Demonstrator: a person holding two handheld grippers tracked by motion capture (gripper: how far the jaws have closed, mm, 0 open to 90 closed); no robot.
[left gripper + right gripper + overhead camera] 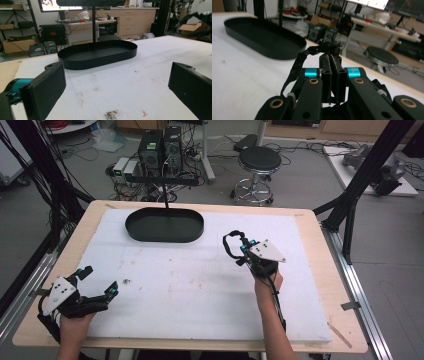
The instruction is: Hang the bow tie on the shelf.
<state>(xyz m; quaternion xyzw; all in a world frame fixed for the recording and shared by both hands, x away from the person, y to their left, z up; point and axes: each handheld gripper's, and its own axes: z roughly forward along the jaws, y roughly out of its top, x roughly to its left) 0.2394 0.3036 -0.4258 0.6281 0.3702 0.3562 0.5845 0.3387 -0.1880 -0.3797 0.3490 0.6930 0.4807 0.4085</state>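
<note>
Desk (310,227): a light wooden top carrying a white mat (200,280) marked with small brown stains.
Tray (165,225): a black oval tray with a low wall sits at the far middle of the mat, a thin black post rising behind its centre; its inside looks bare.
Left gripper (97,282): held low at the near left corner of the mat, its jaws spread wide with nothing between them; the left gripper view shows both black pads well apart and the tray (97,53) ahead across the mat.
Right gripper (239,245): held above the right middle of the mat, well apart from the tray, jaws pressed together on a black strap (299,62) that loops up from between them.
Strap in the high view (229,242): it arcs out beyond the jaw tips, clear of the mat.
Stool (259,162): a round black seat on the floor beyond the desk.
</note>
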